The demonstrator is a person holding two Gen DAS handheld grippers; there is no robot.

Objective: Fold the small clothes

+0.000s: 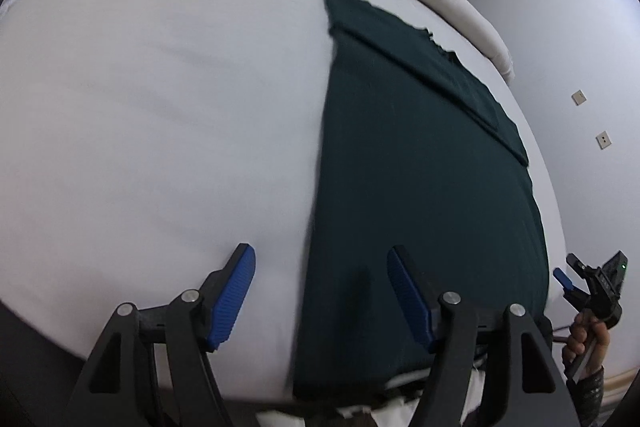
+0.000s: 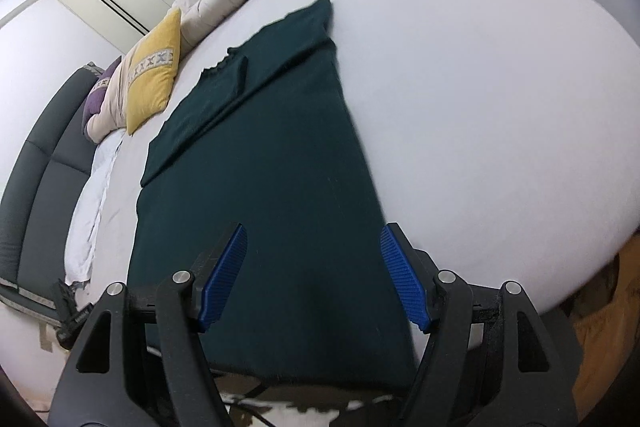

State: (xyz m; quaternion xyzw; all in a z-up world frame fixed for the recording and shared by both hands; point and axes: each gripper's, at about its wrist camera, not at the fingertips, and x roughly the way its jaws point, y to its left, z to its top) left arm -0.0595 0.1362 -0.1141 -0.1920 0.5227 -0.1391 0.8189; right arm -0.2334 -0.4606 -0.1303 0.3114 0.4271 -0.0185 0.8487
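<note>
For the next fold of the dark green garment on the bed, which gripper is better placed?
Probably the right gripper: open, it hangs directly over the near end of the dark green garment. The open left gripper straddles the garment's edge, half over the bare bed sheet.

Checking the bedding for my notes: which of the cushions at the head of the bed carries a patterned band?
The yellow cushion, crossed by a pale embroidered band. The purple cushion behind it shows no such band.

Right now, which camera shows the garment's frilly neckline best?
The right wrist view: the dark green garment lies centred, its frilled neckline unobstructed. The left wrist view shows that neckline too, but off-centre and blurrier.
</note>
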